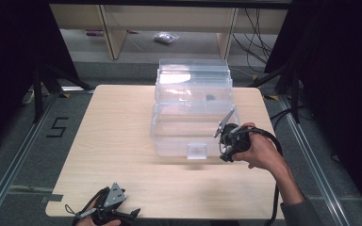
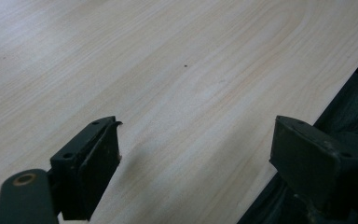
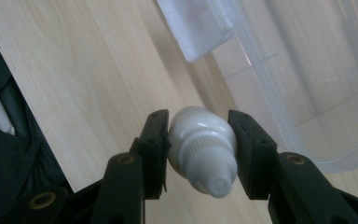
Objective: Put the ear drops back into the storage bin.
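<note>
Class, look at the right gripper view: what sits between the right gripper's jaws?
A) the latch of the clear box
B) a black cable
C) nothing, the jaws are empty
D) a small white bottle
D: the right gripper is closed on a small white bottle with a ribbed cap, beside the clear plastic box.

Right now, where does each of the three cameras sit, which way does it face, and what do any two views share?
High view: above the person's side, facing forward and down on the pale wooden table; both hands show.
Left gripper view: rides the left gripper, jaws apart over bare tabletop at its edge.
Right gripper view: rides the right gripper, jaws clamping a small white plastic bottle.
Shared by high and right gripper views: the clear plastic storage box.
</note>
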